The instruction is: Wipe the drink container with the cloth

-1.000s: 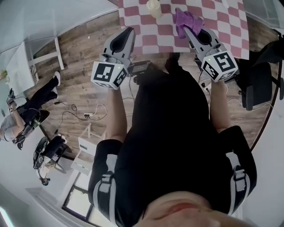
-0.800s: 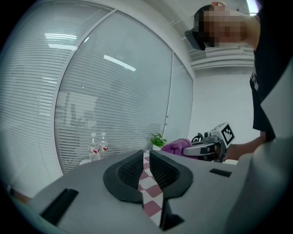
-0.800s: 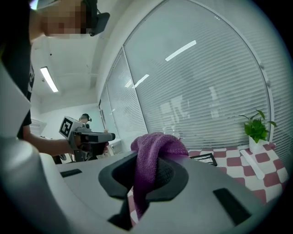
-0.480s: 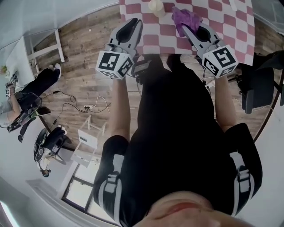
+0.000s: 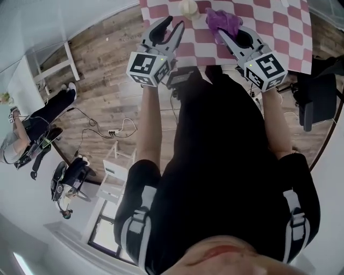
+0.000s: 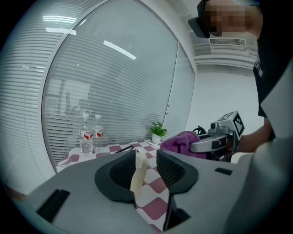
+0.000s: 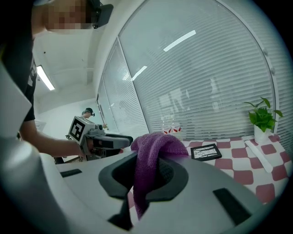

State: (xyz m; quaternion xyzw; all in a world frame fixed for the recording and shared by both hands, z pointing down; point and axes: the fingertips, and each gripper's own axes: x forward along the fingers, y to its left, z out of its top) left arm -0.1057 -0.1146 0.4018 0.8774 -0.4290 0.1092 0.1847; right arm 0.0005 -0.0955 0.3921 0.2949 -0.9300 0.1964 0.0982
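Observation:
A cream drink container [image 5: 188, 7] stands on the red-and-white checked table [image 5: 279, 33] near its front edge. My left gripper [image 5: 174, 22] hovers just short of it, and its jaws are opening. In the left gripper view the container [image 6: 138, 170] shows upright in the gap between the jaws, and the pads do not press on it. To its right, my right gripper [image 5: 221, 33] is shut on a purple cloth [image 5: 224, 19]. In the right gripper view the cloth [image 7: 153, 148] bunches over the jaws and hangs down between them.
Two water bottles [image 6: 89, 135], a potted plant [image 6: 158, 131] and a black framed slab [image 7: 206, 152] stand farther back on the table. A seated person [image 5: 32, 131], a white stool [image 5: 115, 166] and floor cables lie left. A black office chair [image 5: 317, 99] stands right.
My left gripper has moved forward and to the right, from over the floor to the table's edge near the container, and its jaws have parted. The right gripper still holds the cloth.

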